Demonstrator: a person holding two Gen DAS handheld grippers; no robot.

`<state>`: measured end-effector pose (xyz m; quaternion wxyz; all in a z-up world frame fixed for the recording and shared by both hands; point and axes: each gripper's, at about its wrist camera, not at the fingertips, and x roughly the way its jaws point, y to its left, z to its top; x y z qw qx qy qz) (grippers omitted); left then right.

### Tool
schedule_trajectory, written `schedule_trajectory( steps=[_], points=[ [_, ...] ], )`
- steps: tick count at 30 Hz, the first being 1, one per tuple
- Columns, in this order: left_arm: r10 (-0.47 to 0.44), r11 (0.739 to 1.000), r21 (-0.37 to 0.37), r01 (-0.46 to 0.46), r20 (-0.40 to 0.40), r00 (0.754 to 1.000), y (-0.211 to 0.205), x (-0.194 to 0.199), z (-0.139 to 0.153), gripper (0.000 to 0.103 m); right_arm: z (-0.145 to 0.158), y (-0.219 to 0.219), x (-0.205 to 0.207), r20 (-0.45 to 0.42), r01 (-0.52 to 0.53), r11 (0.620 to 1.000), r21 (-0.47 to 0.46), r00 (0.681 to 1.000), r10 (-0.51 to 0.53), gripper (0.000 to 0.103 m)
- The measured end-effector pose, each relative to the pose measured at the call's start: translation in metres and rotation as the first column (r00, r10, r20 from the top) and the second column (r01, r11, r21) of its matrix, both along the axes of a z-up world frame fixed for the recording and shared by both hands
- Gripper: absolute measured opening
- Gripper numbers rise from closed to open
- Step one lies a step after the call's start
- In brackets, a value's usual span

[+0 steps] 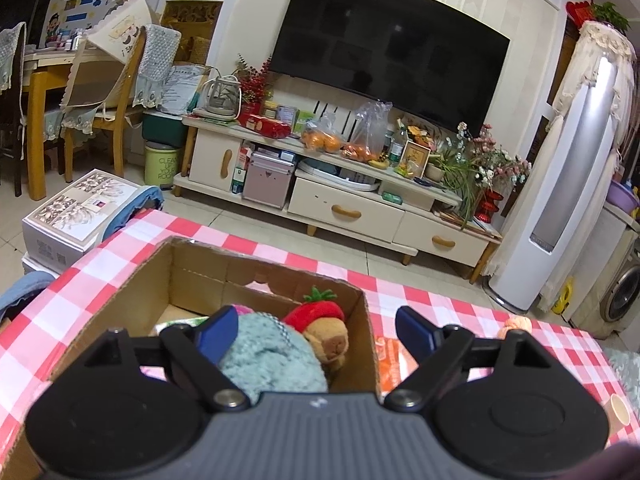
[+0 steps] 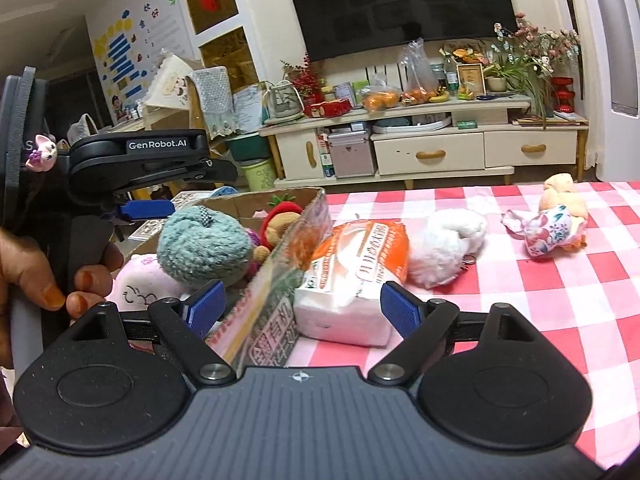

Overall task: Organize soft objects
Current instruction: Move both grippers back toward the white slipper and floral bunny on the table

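**Left wrist view: my open gripper over the box of plush toys**

Left wrist view has my left gripper (image 1: 316, 334) spread wide above the box (image 1: 362, 344), gripping nothing. A teal plush (image 1: 272, 360) lies between the fingers, against the left pad. At 1 o'clock of it sits a capybara (image 1: 330, 342) in a strawberry hat. Both are inside the box, which stands on the checked table (image 1: 440, 304).

On the right wrist view my right gripper (image 2: 302, 308) is also wide open and empty. It straddles the box's right wall, with a tissue pack (image 2: 352, 280) lying just outside that wall between the fingers. A pink plush (image 2: 140, 284) lies in the box at 7 o'clock of the teal one. A white plush (image 2: 444, 248) touches the pack at its 2 o'clock. A doll (image 2: 556, 220) in a floral dress lies well apart at the table's 2 o'clock.
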<state>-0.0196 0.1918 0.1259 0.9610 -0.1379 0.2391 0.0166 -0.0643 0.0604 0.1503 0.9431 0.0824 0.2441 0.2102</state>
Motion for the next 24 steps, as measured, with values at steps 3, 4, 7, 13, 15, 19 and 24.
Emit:
schedule_trajectory(
  steps=[3, 4, 7, 13, 15, 19, 24],
  points=[
    [-0.010, 1.000, 0.013, 0.010, 0.000, 1.000, -0.008, 0.000, 0.000, 0.090, 0.000, -0.002, 0.001, -0.008, 0.015, 1.000, 0.003, 1.000, -0.015, 0.103],
    [-0.013, 1.000, 0.016, 0.013, 0.001, 1.000, -0.010, 0.000, 0.000, 0.091, 0.000, -0.002, 0.002, -0.011, 0.020, 1.000, 0.005, 1.000, -0.020, 0.103],
    [-0.024, 0.999, 0.024, 0.024, 0.002, 1.000, -0.018, -0.001, -0.001, 0.092, 0.000, -0.006, 0.002, -0.015, 0.039, 0.999, 0.009, 0.999, -0.039, 0.103],
    [-0.053, 0.998, 0.038, 0.053, -0.005, 0.999, -0.032, 0.000, -0.003, 0.095, -0.004, -0.022, 0.003, -0.025, 0.086, 0.996, 0.023, 0.996, -0.086, 0.103],
    [-0.065, 0.997, 0.044, 0.066, -0.007, 0.998, -0.039, 0.000, -0.004, 0.096, -0.005, -0.029, 0.002, -0.029, 0.104, 0.994, 0.030, 0.994, -0.103, 0.103],
    [-0.087, 0.994, 0.065, 0.088, -0.009, 0.996, -0.051, 0.000, -0.006, 0.096, -0.009, -0.044, 0.004, -0.036, 0.136, 0.990, 0.041, 0.990, -0.135, 0.103],
    [-0.108, 0.990, 0.089, 0.110, -0.016, 0.994, -0.067, 0.001, -0.010, 0.096, -0.013, -0.058, 0.004, -0.041, 0.173, 0.984, 0.046, 0.984, -0.171, 0.103]
  ],
)
